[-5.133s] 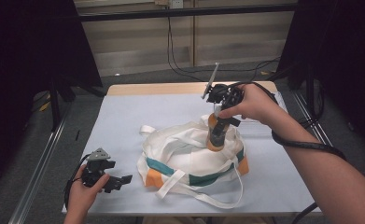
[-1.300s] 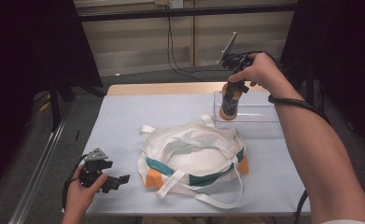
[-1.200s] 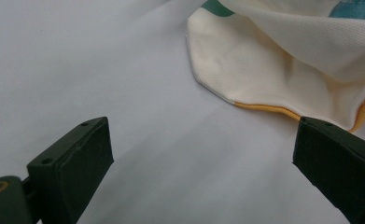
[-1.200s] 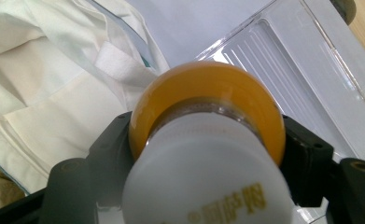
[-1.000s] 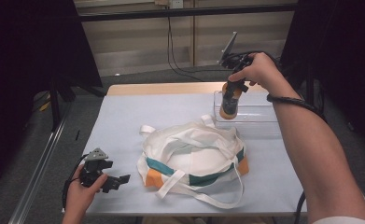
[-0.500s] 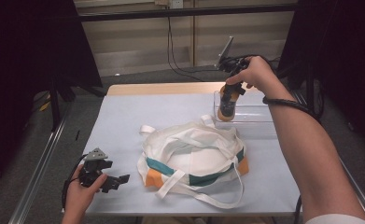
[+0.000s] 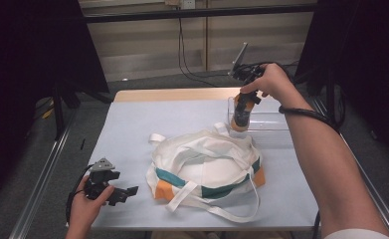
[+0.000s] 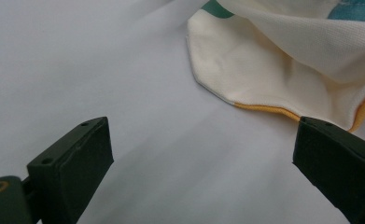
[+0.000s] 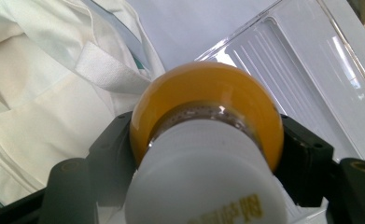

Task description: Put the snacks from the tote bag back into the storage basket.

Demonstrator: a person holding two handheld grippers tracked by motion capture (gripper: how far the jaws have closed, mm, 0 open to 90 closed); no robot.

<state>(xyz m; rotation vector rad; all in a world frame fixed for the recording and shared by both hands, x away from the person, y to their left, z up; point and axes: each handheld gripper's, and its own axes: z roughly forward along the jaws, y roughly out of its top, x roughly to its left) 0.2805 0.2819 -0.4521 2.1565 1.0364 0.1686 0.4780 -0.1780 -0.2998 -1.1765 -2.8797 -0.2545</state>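
Right gripper (image 7: pixel 242 110) clamping orange bottle (image 9: pixel 207 116) with white cap, hovering inside clear plastic tray (image 7: pixel 271 122) just beyond cream tote bag (image 7: pixel 207 167). Left gripper (image 7: pixel 125 191) resting wide, idle, near bag. Risk: bottle tipping on release.

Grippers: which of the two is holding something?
The right gripper, over the clear tray, has its fingers shut on an orange bottle with a white cap. The left gripper is open with nothing between them.
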